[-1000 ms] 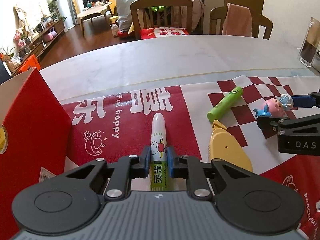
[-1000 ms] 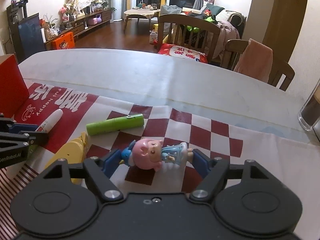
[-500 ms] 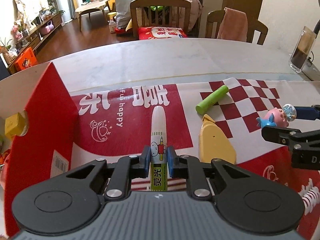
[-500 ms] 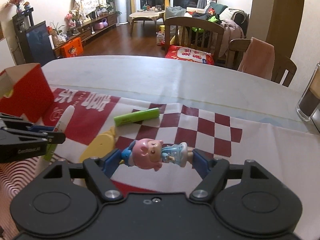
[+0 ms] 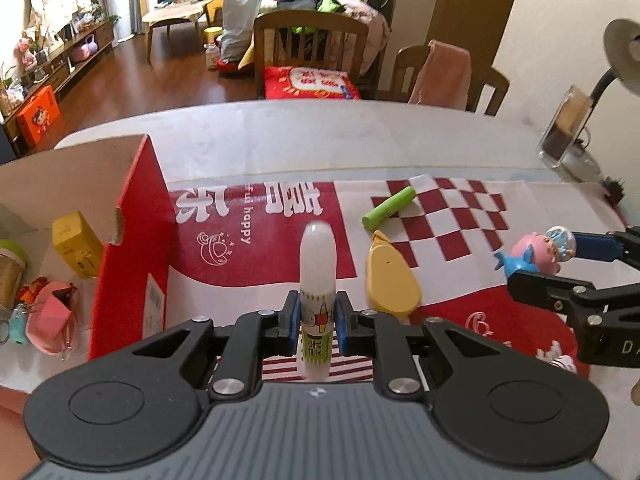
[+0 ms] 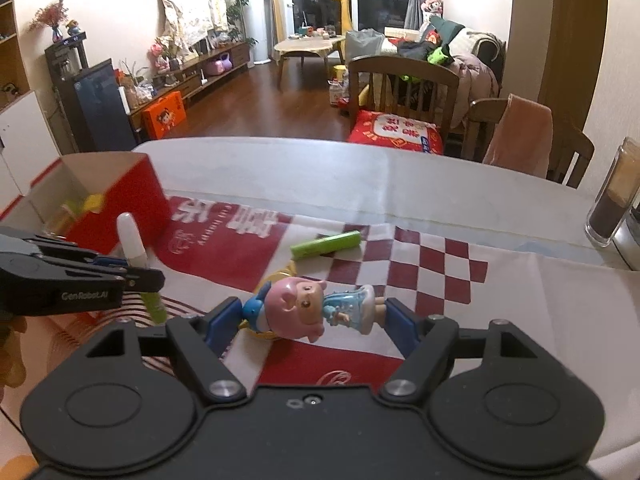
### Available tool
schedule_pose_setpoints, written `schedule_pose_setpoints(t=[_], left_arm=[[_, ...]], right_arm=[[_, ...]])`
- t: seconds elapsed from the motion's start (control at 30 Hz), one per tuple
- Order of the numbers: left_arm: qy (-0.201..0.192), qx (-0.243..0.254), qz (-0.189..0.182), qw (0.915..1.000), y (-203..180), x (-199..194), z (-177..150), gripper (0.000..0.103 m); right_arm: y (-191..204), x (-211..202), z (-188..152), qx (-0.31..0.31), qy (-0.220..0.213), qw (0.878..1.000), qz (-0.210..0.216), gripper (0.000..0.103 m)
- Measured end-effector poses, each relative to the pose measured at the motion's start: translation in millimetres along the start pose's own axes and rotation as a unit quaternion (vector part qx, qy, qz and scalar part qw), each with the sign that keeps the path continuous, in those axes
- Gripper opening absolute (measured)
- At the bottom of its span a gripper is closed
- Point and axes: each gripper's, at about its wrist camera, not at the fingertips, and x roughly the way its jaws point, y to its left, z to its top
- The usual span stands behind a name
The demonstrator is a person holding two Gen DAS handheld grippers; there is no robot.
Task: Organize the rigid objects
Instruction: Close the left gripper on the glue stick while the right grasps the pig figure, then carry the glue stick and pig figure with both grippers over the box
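My left gripper [image 5: 317, 322] is shut on a white glue stick [image 5: 317, 264] with a green label, held above the red and white cloth. The glue stick [image 6: 132, 240] and left gripper [image 6: 136, 274] also show at the left of the right wrist view. My right gripper [image 6: 314, 312] is shut on a pink pig figurine [image 6: 310, 308] in a blue dress, gripped lengthwise and lifted off the cloth. The figurine [image 5: 536, 250] appears at the right of the left wrist view. A red cardboard box [image 5: 132, 216] stands open at the left, holding a yellow block [image 5: 76, 244] and other small items.
A green cylinder [image 5: 388, 208] and a yellow flat object [image 5: 390, 280] lie on the cloth [image 5: 256, 256]. A glass of dark liquid [image 6: 614, 200] stands at the table's far right. Chairs [image 6: 404, 88] line the far edge. A lamp [image 5: 622, 52] rises at the right.
Both grippers have risen with their objects, so the cloth looks farther below. The red box's open inside has come into view at the left.
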Motion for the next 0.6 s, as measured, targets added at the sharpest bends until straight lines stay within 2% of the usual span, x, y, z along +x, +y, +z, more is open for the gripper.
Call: schedule_pose_setpoints(t=[0.37, 0.6], left_arm=[[-0.029, 0.003, -0.031, 0.9991, 33, -57, 1, 0.017], [-0.041, -0.002, -0.047, 0.9980, 73, -92, 8, 0.017]], right_arm=[[56, -29, 13, -0.017, -0.019, 1.000, 0.018, 0.076], [103, -28, 23, -0.029, -0.023, 0.999, 0.028, 0.076]])
